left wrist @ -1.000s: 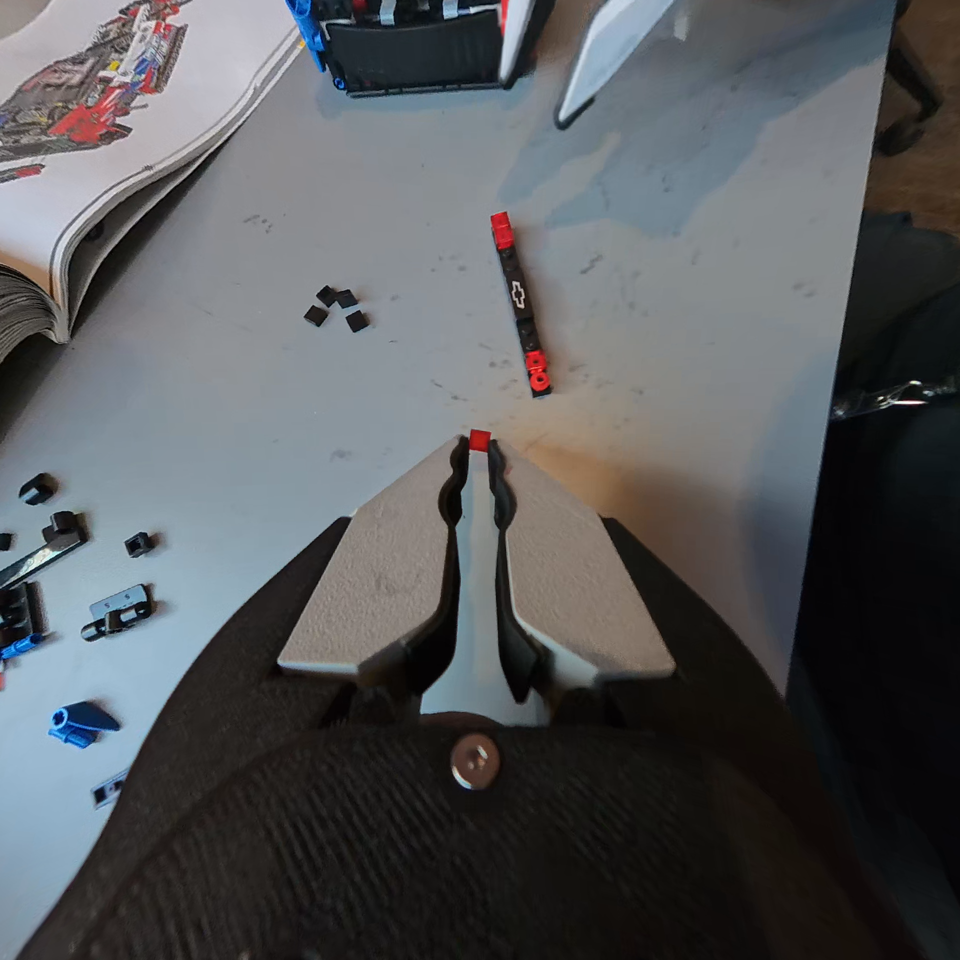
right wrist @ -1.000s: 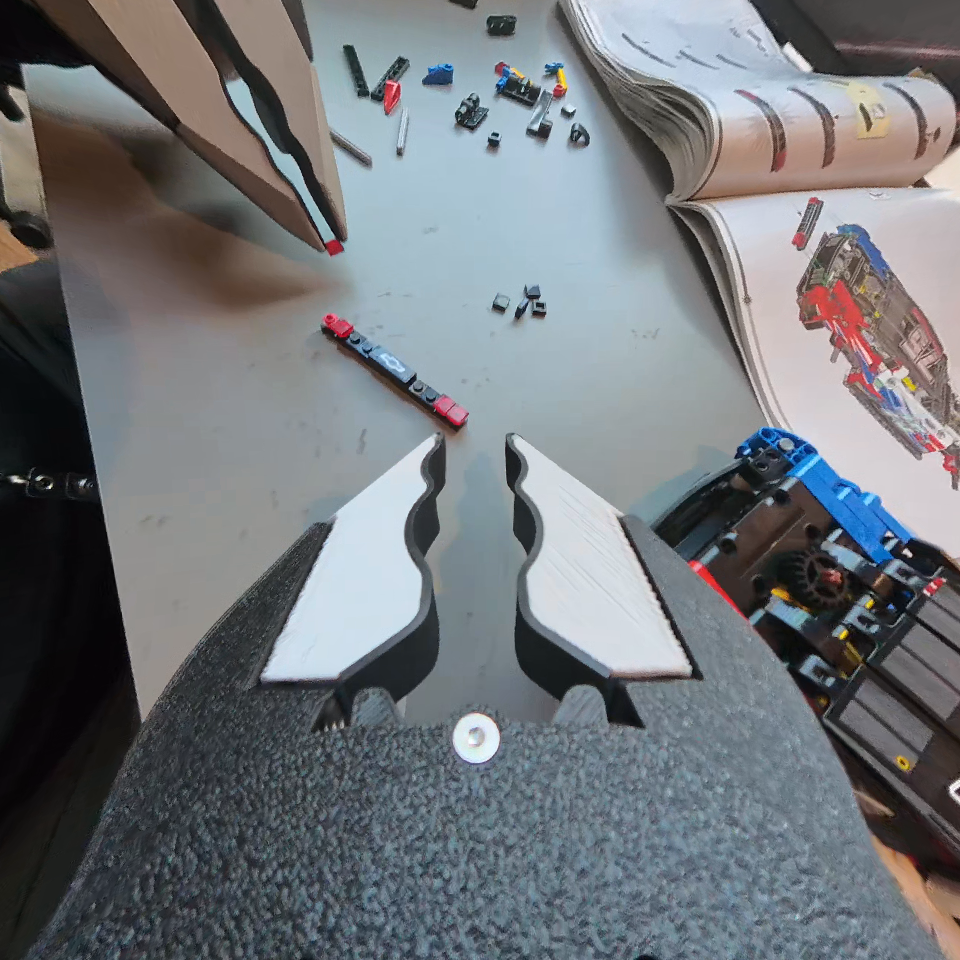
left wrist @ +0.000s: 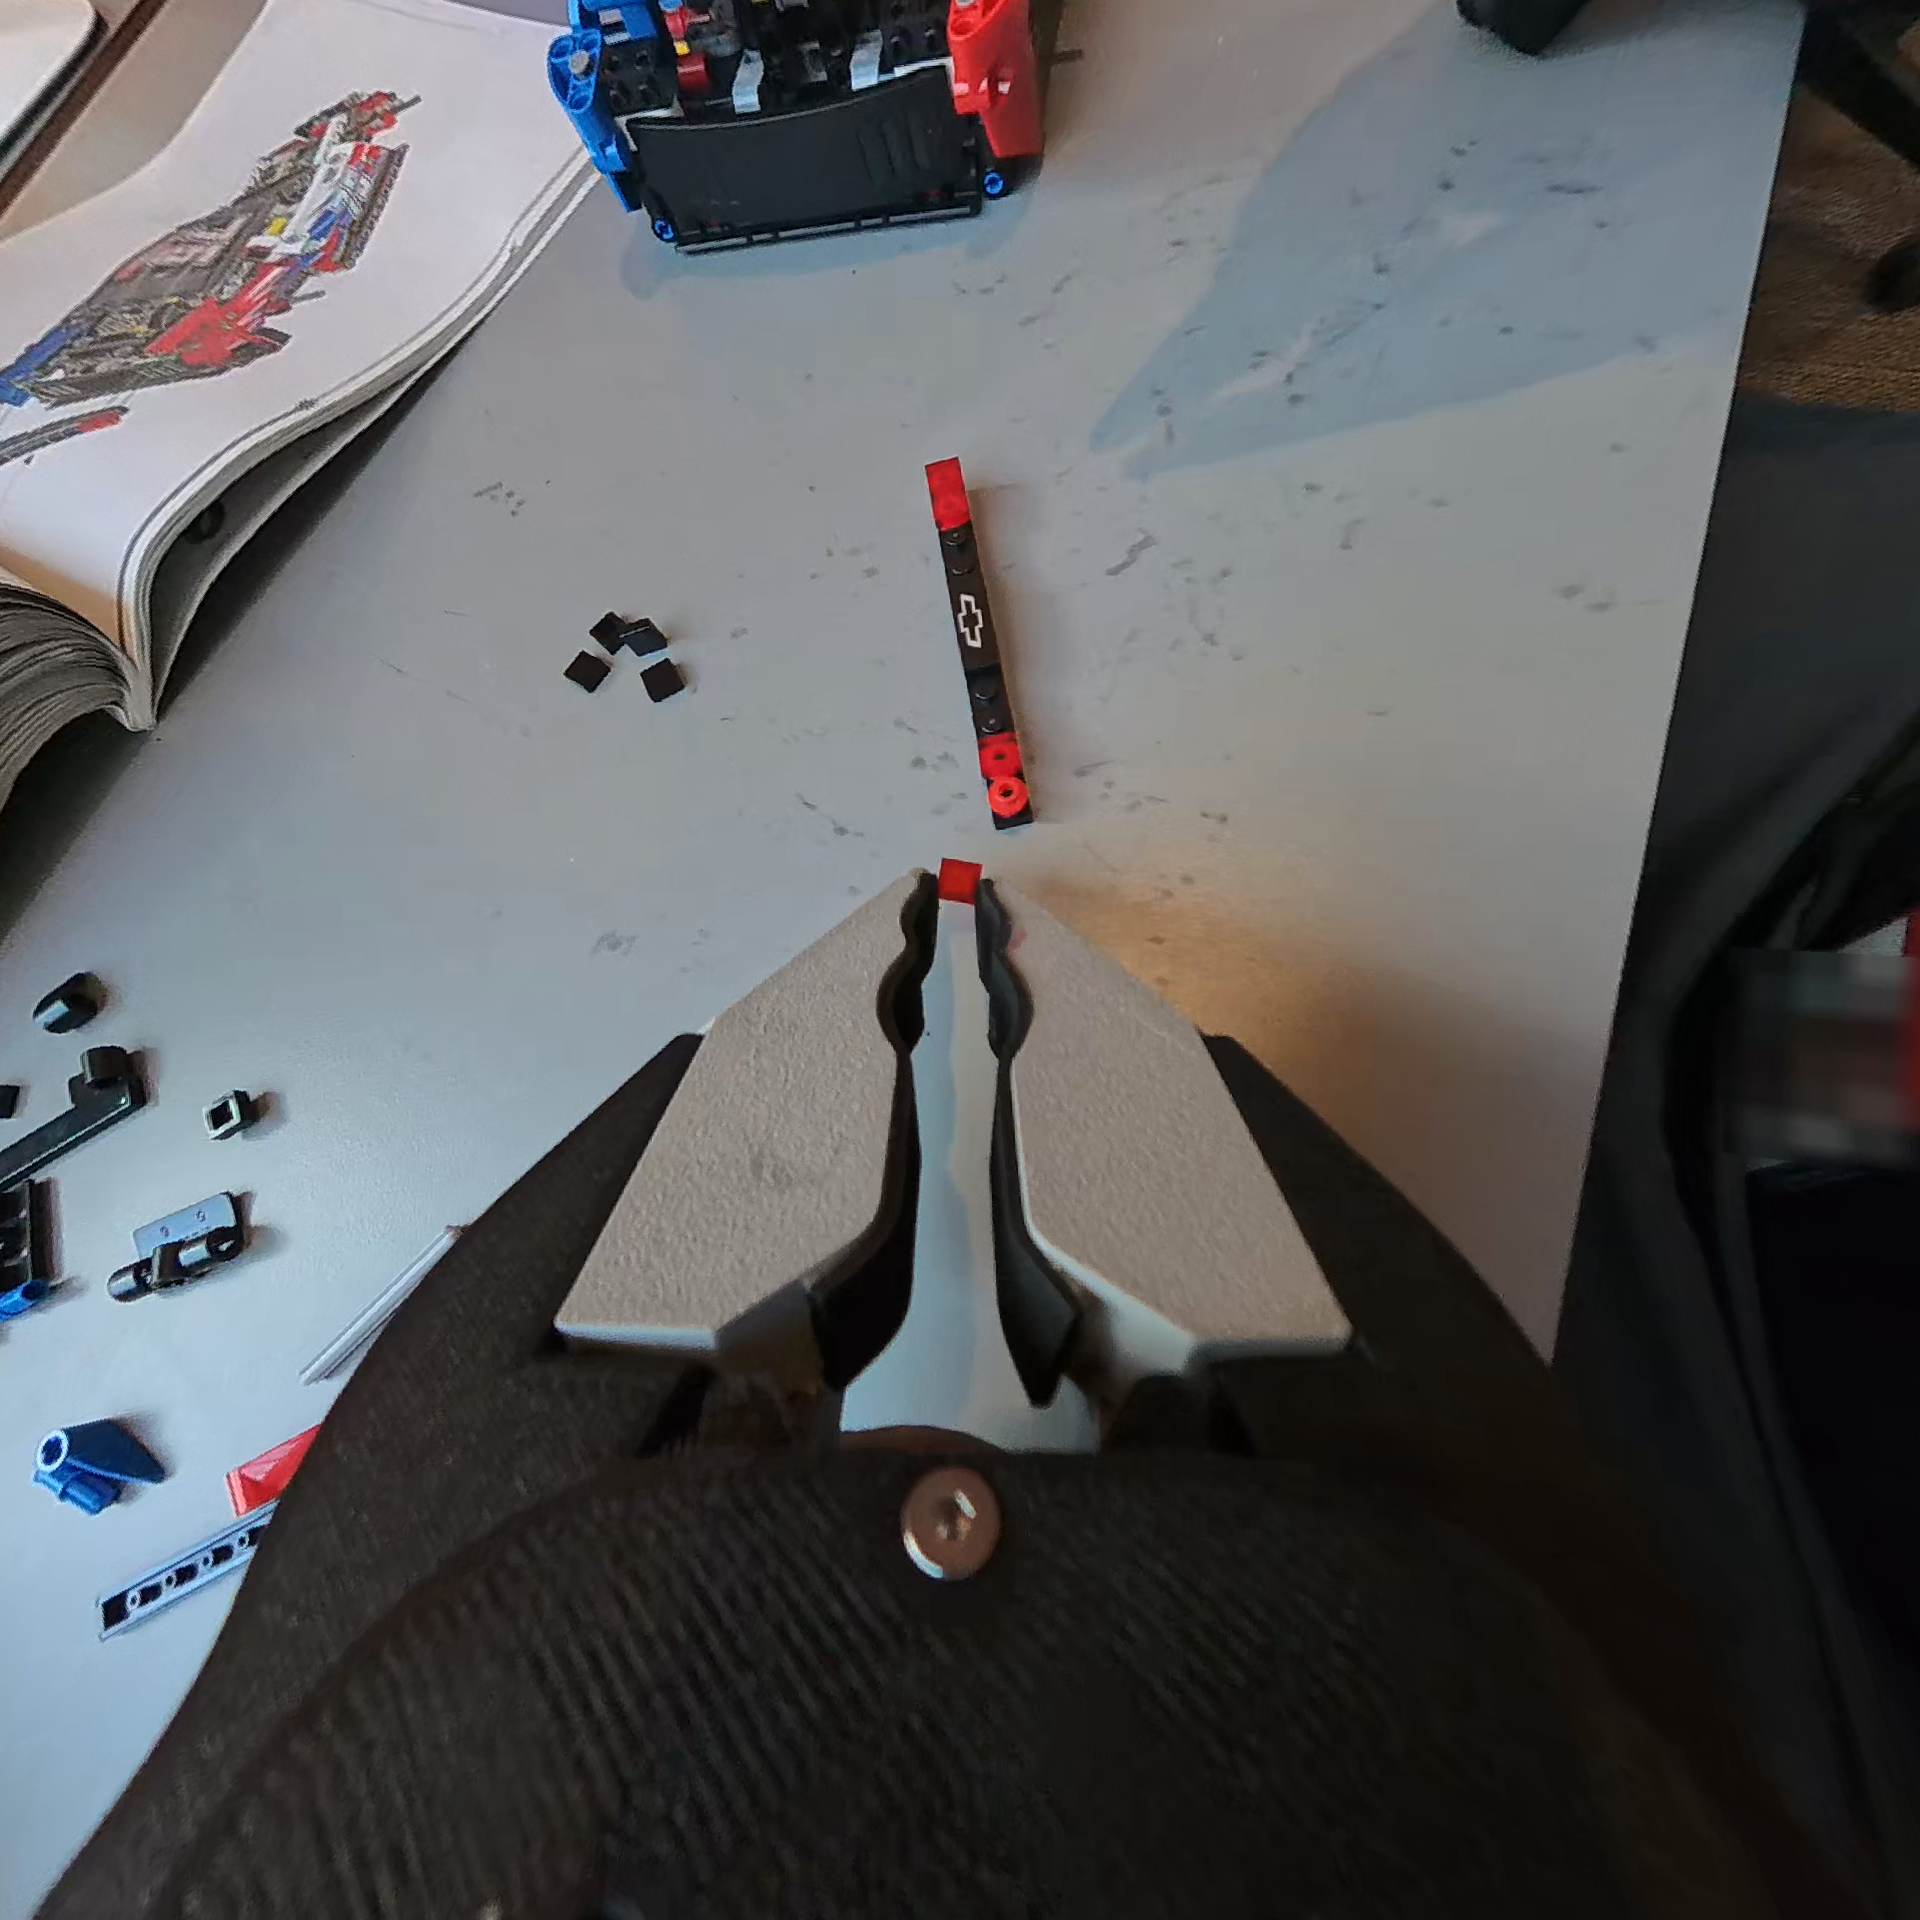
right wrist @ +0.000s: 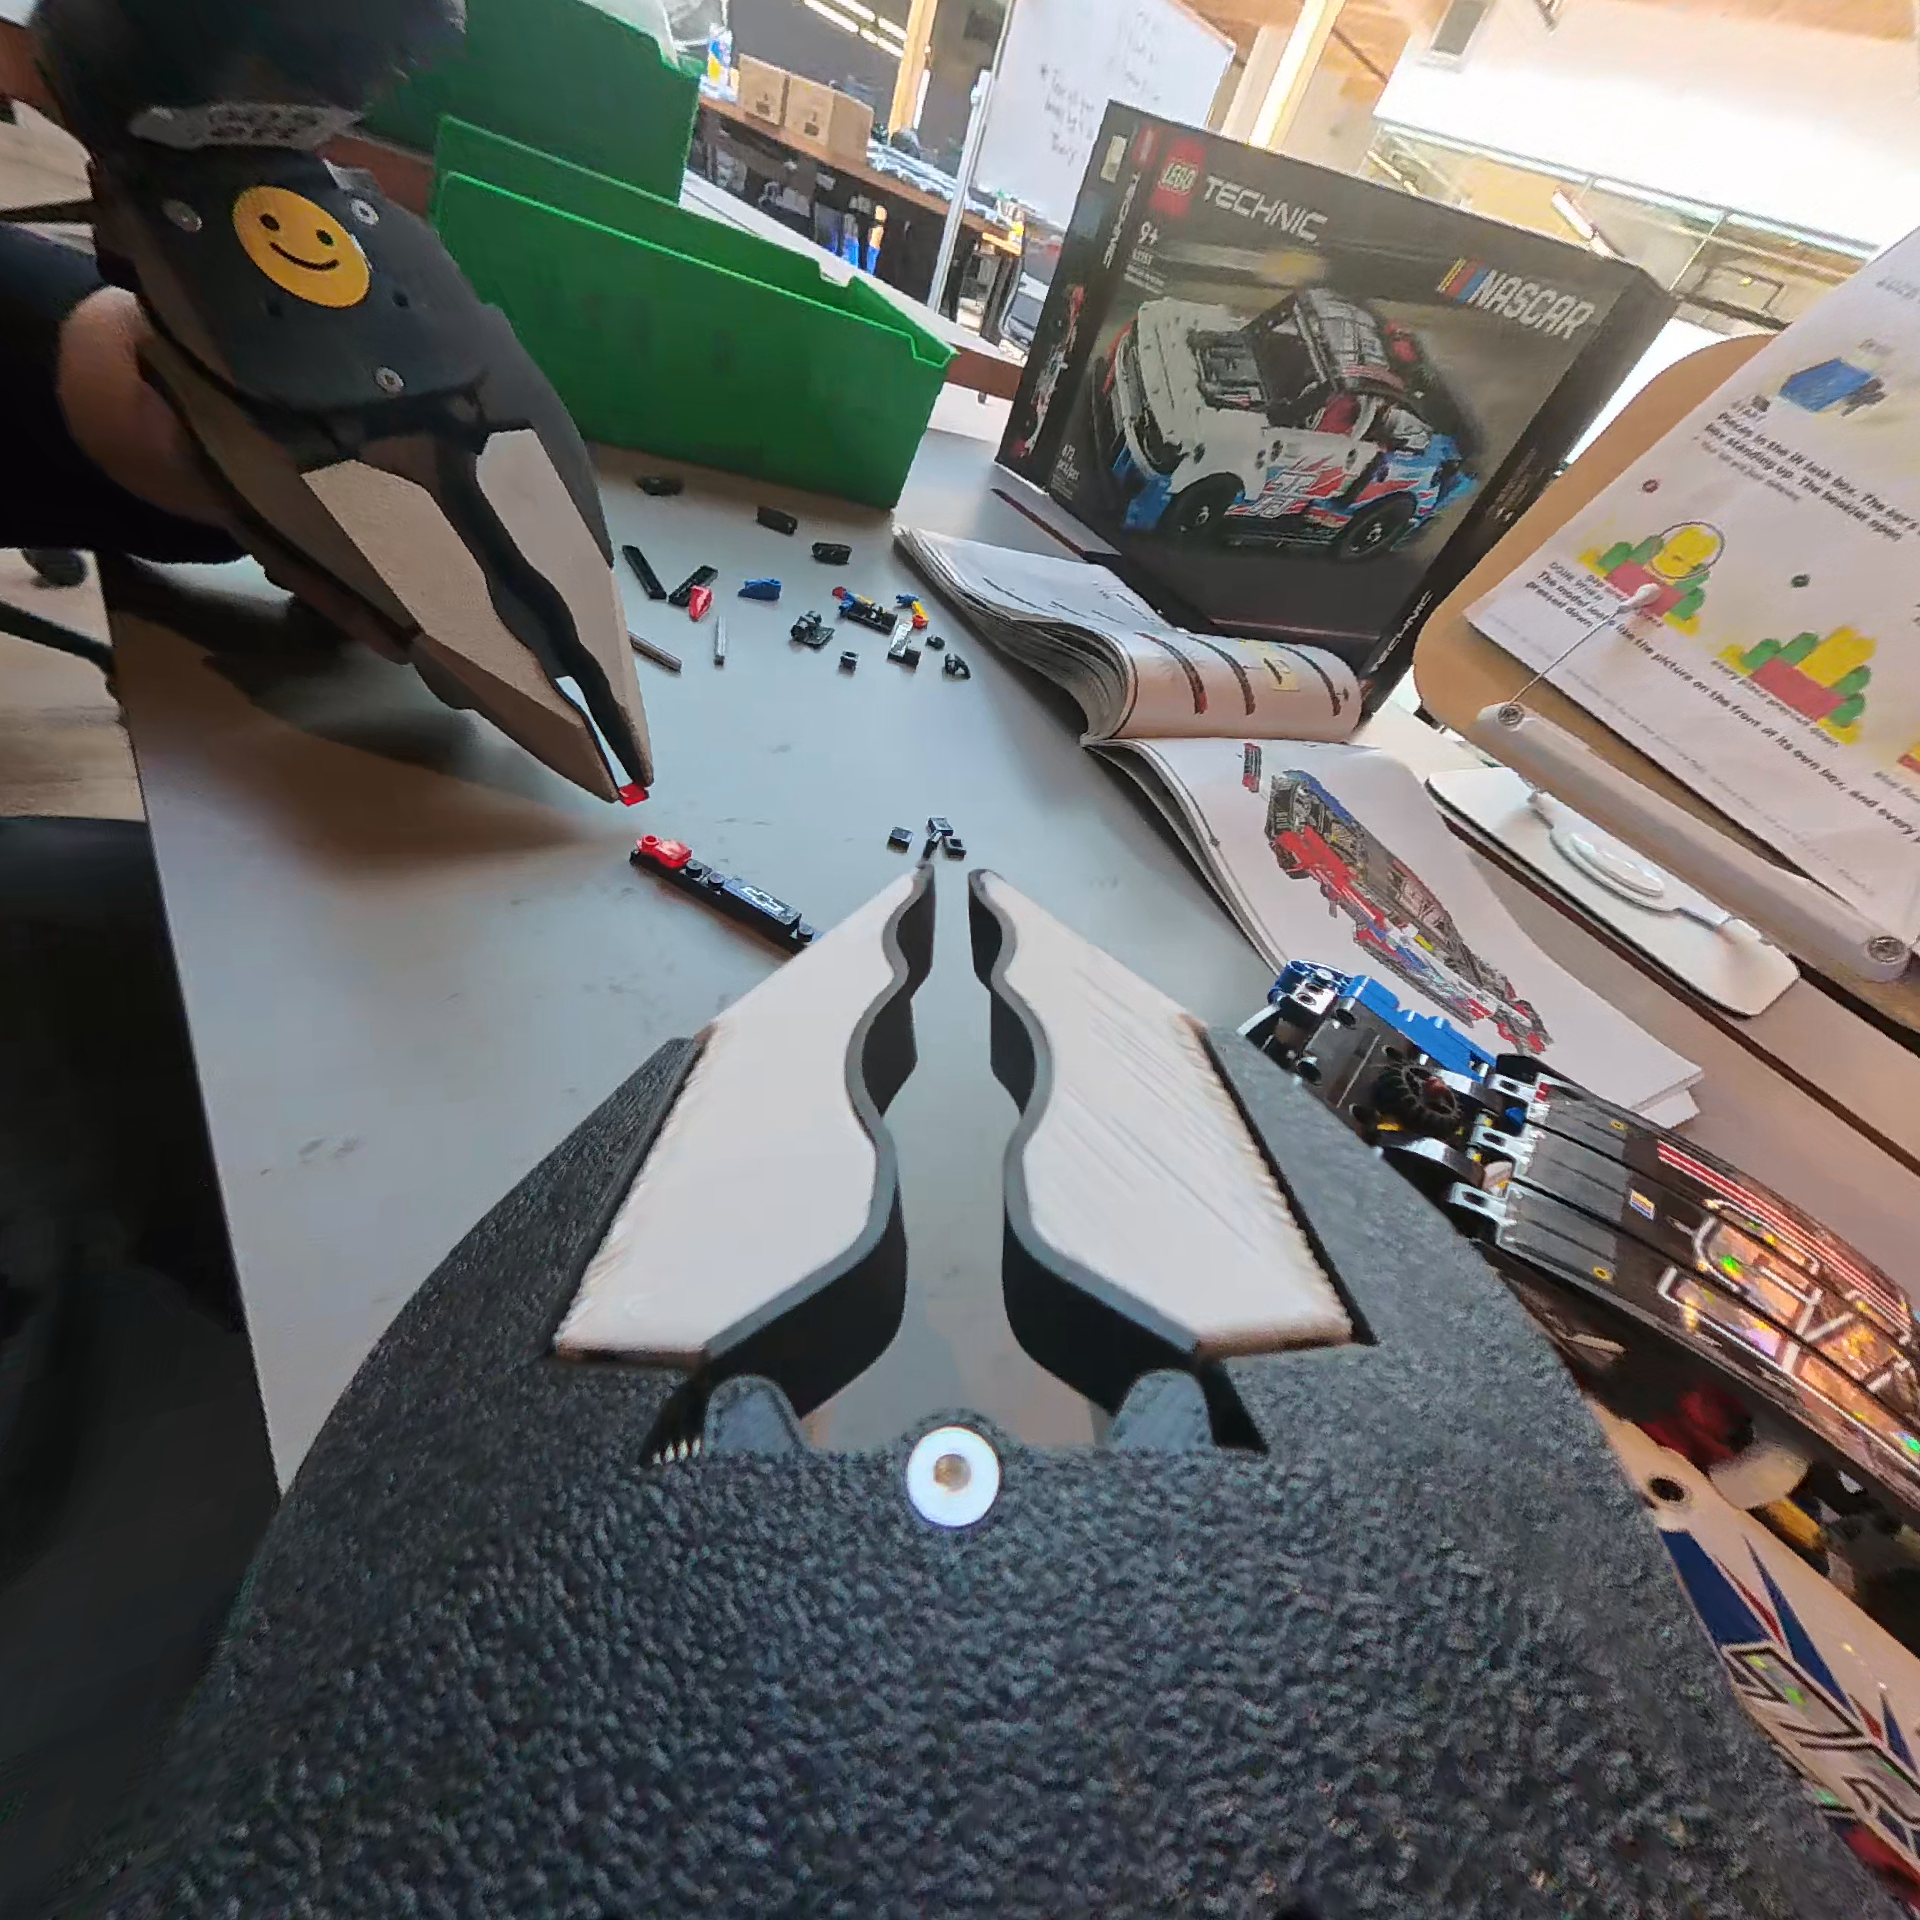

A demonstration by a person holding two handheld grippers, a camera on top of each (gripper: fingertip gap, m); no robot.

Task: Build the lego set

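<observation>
My left gripper [left wrist: 957, 885] is shut on a small red tile [left wrist: 958, 875] and holds it just short of the near end of a black strip [left wrist: 977, 644]. The strip lies flat on the grey table [left wrist: 1351, 727], with red pieces on both ends and a white emblem in the middle. In the right wrist view the left gripper [right wrist: 629, 784] hovers with the tile [right wrist: 632, 794] just above the strip's [right wrist: 727, 894] red end. My right gripper [right wrist: 951, 883] is empty, its jaws a narrow gap apart, low over the table to the right of the strip.
The part-built car [left wrist: 800, 135] [right wrist: 1558, 1143] stands beside the open instruction book [left wrist: 208, 312] [right wrist: 1351, 883]. Several small black tiles [left wrist: 623, 660] and loose parts [left wrist: 125, 1195] lie left of the strip. The set's box [right wrist: 1320, 384] and green bins [right wrist: 675, 312] stand at the back. The table edge [left wrist: 1662, 831] is close on the right. There is about 15 cm between the tips of the two grippers.
My right gripper's jaws have narrowed and its view has tilted up toward the room. My left gripper still holds the red tile and has drawn back slightly from the car.
</observation>
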